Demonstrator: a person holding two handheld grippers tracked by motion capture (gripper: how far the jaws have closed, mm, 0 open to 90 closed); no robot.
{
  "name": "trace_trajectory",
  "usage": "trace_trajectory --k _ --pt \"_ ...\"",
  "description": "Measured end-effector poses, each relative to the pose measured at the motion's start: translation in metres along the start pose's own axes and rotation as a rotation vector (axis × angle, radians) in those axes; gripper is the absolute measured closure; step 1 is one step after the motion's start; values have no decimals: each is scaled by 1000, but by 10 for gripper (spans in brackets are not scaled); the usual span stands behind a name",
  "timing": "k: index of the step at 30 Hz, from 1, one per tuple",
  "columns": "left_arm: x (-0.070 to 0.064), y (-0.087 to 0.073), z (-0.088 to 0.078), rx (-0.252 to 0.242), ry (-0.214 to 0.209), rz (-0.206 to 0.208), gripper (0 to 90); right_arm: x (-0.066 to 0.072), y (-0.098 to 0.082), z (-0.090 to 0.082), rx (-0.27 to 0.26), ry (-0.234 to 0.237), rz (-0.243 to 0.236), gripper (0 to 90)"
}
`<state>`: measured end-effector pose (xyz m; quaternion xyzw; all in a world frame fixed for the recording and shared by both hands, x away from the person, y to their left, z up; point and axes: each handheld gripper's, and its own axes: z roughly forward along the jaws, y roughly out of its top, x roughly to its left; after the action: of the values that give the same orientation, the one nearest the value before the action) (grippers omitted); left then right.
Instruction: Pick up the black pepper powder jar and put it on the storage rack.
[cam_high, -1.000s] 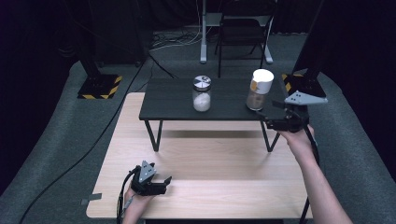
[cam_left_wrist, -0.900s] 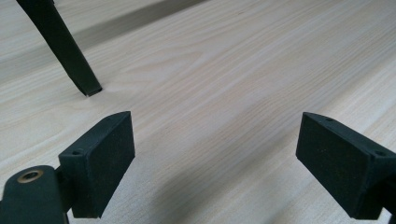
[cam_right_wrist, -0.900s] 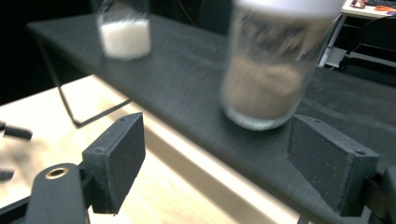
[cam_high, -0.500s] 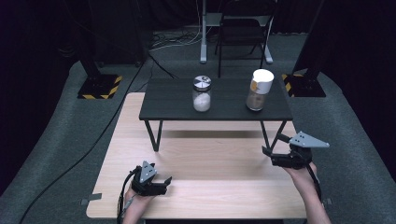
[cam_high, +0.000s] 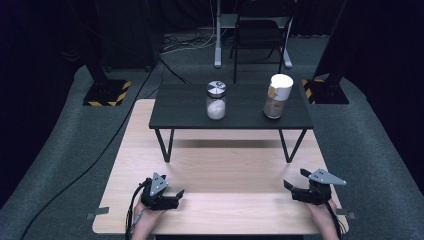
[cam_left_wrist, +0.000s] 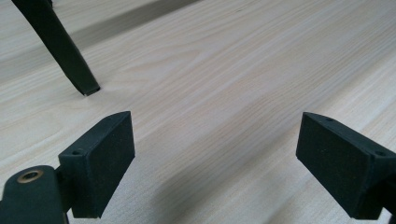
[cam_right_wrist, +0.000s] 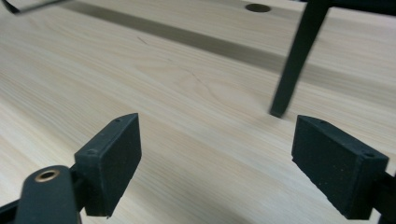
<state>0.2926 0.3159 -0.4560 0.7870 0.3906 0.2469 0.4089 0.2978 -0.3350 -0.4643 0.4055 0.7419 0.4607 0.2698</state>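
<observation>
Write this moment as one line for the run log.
left gripper: open, empty | right gripper: open, empty, jaws just opened | both jars on black table

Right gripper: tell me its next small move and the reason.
Probably lift the right gripper forward toward the white-capped jar on the black table: its jaws, just opened, stand wide with nothing between them, low over the wooden table.

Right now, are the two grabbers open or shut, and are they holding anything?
Left gripper: open, holding nothing, over the wooden table.
Right gripper: open, holding nothing; its jaws have just been opening.
</observation>
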Motion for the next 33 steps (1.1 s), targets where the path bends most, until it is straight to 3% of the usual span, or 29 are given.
trace_trajectory --k 2,10,33 --pt "0 0 0 0 -2 0 112 -3 -6 -1 4 17 17 152" --pt "0 1 0 3 -2 6 113 -5 -7 -2 22 0 41 148" --pt "0 1 1 8 -3 7 113 -3 -4 0 42 -3 36 149"
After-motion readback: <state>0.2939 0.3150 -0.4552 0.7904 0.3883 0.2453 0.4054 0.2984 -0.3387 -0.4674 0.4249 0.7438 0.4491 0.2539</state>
